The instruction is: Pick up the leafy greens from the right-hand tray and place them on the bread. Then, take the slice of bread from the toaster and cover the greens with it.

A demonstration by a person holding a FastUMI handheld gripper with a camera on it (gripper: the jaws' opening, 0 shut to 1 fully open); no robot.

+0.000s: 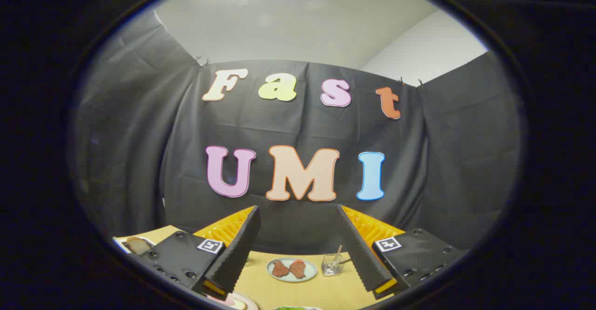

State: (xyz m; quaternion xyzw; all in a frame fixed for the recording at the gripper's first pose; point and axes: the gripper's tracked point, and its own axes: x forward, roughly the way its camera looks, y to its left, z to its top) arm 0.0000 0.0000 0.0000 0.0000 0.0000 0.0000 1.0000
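My gripper point(298, 221) is held high above the yellow table point(307, 291), fingers wide apart, nothing between them. A sliver of leafy greens point(291, 308) peeks out close below the fingers. Beside the left finger lies the rim of a pale plate point(242, 302); what it holds is cut off. Far off to the left, past the left finger, a slice of bread point(136, 244) rests on a white plate. The toaster is hidden.
Between the fingers and farther back sits a light blue plate point(292, 269) with two reddish-brown meat pieces. A small clear glass cup point(332, 264) with a stick in it stands to its right. Black cloth walls close the booth behind the table.
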